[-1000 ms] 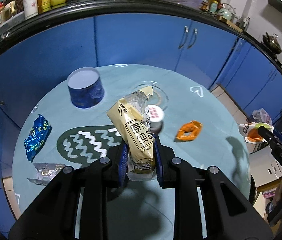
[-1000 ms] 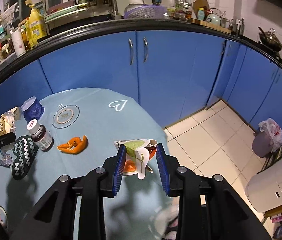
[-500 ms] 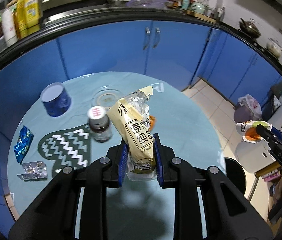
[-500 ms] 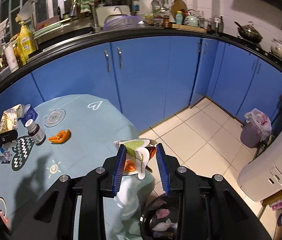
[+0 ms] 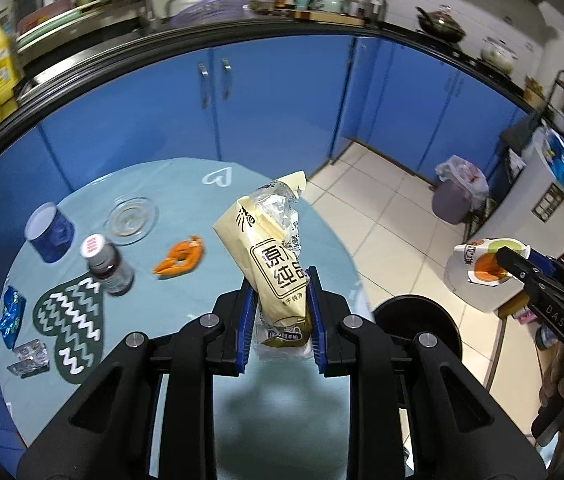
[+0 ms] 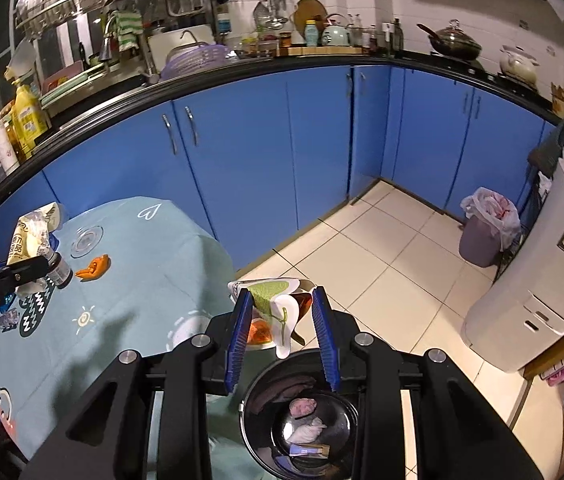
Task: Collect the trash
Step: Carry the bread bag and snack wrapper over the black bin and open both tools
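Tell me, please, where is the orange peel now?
The orange peel lies on the round table, left of the left gripper in its view, between the brown bottle and the held yellow wrapper.

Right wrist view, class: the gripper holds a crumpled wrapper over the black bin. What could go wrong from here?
1. The wrapper hangs over the bin's near rim, by the table edge; released now, it might miss.
2. The right gripper's jaws look wider than the wrapper, so it may slip early.
3. The left gripper pinches only the tall yellow bag's bottom; it could tip out.
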`<state>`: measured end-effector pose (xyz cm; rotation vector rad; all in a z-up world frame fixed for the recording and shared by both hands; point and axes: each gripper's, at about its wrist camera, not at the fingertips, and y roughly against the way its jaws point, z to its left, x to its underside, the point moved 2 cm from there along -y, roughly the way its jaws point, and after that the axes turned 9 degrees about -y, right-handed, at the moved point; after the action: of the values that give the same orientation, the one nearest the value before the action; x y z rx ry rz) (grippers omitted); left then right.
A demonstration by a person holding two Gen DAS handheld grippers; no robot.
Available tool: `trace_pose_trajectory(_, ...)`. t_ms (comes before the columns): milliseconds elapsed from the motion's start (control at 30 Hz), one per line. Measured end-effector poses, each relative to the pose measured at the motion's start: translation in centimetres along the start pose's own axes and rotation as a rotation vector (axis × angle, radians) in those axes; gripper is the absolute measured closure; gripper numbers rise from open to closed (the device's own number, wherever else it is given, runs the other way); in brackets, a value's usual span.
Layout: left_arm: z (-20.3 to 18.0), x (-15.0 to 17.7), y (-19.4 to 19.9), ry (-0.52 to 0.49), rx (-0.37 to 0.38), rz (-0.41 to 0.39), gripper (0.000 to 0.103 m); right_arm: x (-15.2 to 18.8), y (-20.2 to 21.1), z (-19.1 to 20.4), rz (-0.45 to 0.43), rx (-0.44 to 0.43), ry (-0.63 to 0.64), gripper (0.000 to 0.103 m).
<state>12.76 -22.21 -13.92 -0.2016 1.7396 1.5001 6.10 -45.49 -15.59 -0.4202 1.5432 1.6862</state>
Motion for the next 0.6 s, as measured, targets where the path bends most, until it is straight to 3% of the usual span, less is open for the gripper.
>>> trace_pose_trajectory(600, -7.9, -1.6, 0.5, -0.139, 0.075, -0.024, 0.078, 0.9, 1.9, -3.2, -0.006, 0.01, -0.02, 0.072)
